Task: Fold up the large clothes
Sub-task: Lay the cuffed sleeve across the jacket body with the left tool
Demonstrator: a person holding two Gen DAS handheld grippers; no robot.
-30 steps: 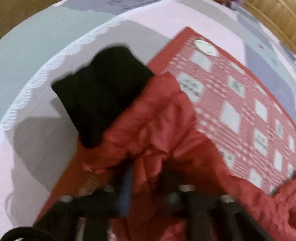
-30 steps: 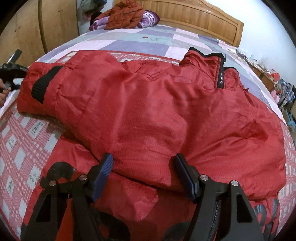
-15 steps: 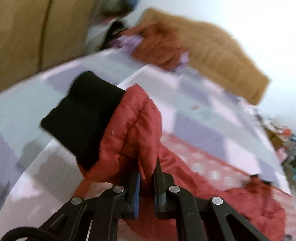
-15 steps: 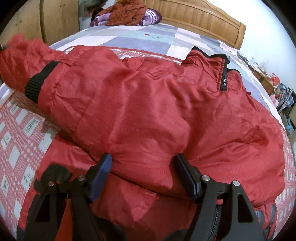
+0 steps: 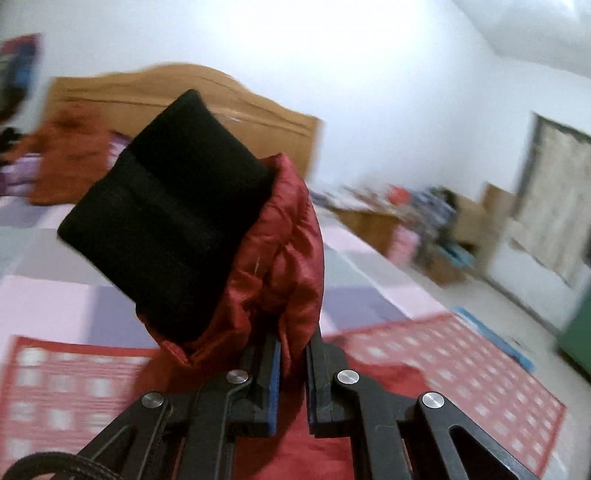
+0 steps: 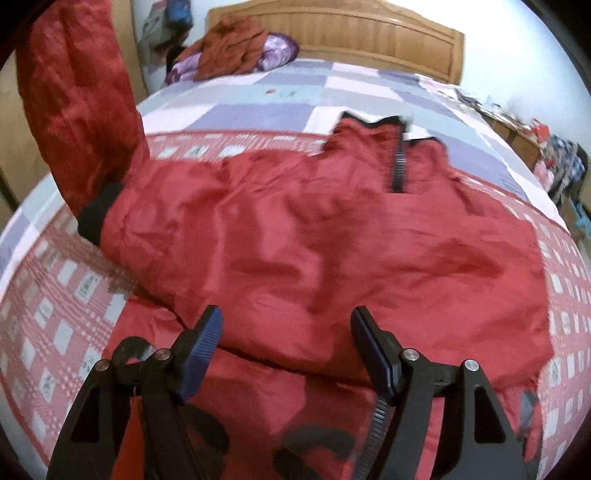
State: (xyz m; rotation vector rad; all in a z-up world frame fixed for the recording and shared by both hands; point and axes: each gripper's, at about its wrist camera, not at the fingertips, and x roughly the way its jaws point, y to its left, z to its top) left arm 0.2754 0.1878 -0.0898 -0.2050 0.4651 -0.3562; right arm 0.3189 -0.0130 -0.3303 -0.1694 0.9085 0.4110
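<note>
The left gripper (image 5: 293, 354) is seen tilted up toward the room, its jaws pressed onto a fold of the red sleeve (image 5: 280, 266), which is held raised above the bed. One black cuff (image 5: 166, 206) is carried at the sleeve's end, at about 10 o'clock from the jaws. In the right wrist view the same sleeve (image 6: 77, 99) is seen standing up at 10 o'clock, clear of the bed. The red jacket (image 6: 332, 251) itself is spread across the middle of a red checked cloth (image 6: 55, 314), which lies on a patchwork bedspread (image 6: 258, 99). A second black cuff (image 6: 98, 216) is seen at 9 o'clock on the jacket, just under the raised sleeve, and one black zipper (image 6: 399, 166) runs down from the collar at 1 o'clock. The right gripper (image 6: 288, 332) is held low and level at 6 o'clock, its jaws spread wide, with a bulge of jacket fabric lying between the blue pads (image 6: 207, 332) without being pinched. One wooden headboard (image 6: 351, 33) is seen at 12 o'clock, and one heap of orange and purple clothes (image 6: 236, 51) is piled against it at 11 o'clock. At 2 o'clock a low wooden cabinet (image 6: 517, 136) stands beside the bed; small things are scattered on top of it, too blurred to be counted.
</note>
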